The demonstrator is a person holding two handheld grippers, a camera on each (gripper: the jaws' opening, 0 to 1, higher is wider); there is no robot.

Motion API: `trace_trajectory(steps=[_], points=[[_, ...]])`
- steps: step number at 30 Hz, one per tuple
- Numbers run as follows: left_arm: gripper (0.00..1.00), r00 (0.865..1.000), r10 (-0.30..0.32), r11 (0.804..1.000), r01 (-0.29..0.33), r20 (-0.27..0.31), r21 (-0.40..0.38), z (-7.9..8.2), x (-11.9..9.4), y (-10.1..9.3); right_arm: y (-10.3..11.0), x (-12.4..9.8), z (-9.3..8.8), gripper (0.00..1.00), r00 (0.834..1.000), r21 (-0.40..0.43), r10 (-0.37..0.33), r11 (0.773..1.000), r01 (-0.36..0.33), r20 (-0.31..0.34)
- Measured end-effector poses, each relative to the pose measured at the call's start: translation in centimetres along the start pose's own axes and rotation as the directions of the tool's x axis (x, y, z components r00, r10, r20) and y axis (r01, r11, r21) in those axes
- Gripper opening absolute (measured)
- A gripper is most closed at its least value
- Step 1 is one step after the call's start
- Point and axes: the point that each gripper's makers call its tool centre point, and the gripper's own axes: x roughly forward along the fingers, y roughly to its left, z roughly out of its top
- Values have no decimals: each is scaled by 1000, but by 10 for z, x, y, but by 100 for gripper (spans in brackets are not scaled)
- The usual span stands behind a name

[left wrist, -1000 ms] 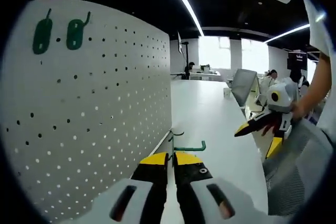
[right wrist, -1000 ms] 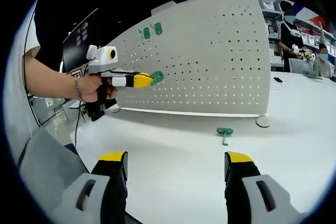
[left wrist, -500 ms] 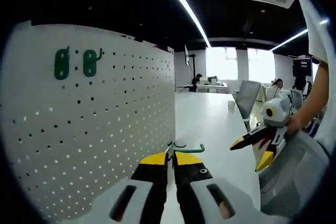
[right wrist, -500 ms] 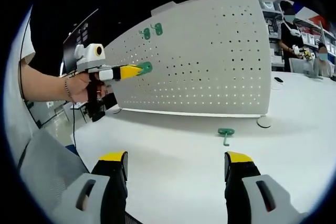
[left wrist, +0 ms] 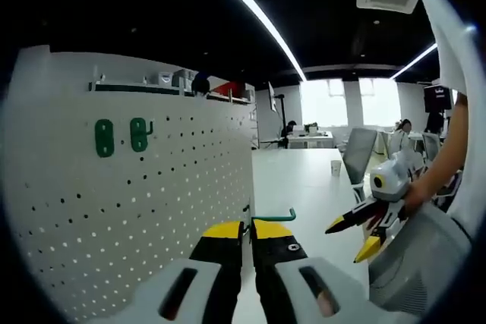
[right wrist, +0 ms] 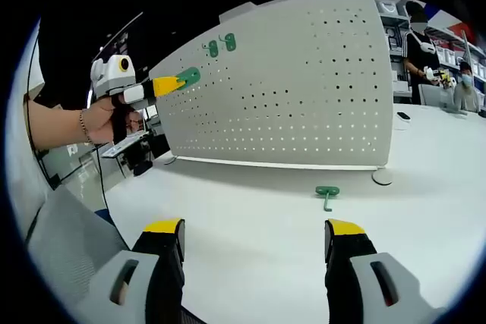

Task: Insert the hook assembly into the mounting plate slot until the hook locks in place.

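A white pegboard (left wrist: 144,210) (right wrist: 304,89) stands upright on the table, with two green hooks (left wrist: 121,136) (right wrist: 219,44) mounted near its top. My left gripper (left wrist: 248,231) is shut on a green hook (left wrist: 267,216), held up in front of the board below those two; from the right gripper view it (right wrist: 176,80) appears at the left with the green hook (right wrist: 188,76) at its tip. My right gripper (right wrist: 254,231) is open and holds nothing, low over the table; in the left gripper view it (left wrist: 355,234) hangs at the right. A third green hook (right wrist: 326,193) lies on the table before the board.
The white table (right wrist: 266,225) stretches in front of the pegboard. A grey chair back (right wrist: 68,256) sits at the near left. A round board foot (right wrist: 381,176) rests at the pegboard's right end. People sit at desks (right wrist: 425,66) in the far background.
My left gripper has risen with its hook, climbing along the pegboard toward the two mounted hooks. The right gripper has stayed where it was, open.
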Motion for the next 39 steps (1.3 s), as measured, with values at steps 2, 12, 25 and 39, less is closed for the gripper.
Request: trace_trajectory(steps=[2,12,25,39], points=[[4,1000,3,1000,-3,4,0,1,-3,-2,0,0,0,73,1000,5,-1,1000,1,3],[4,998,43,999,-42,40,-24,11,-19,-1,-1,0,-1,73,1000,13,-2,1000,2,3],[5,994,75,997,-72,81,-32,27,-30,-2,-2,0,-2,73,1000,11,-5,1000,5,-4],[5,994,87,995,-84,66,-45,20,-32,2,4,-7,31,73,992,-12,16,1000,-15,127]])
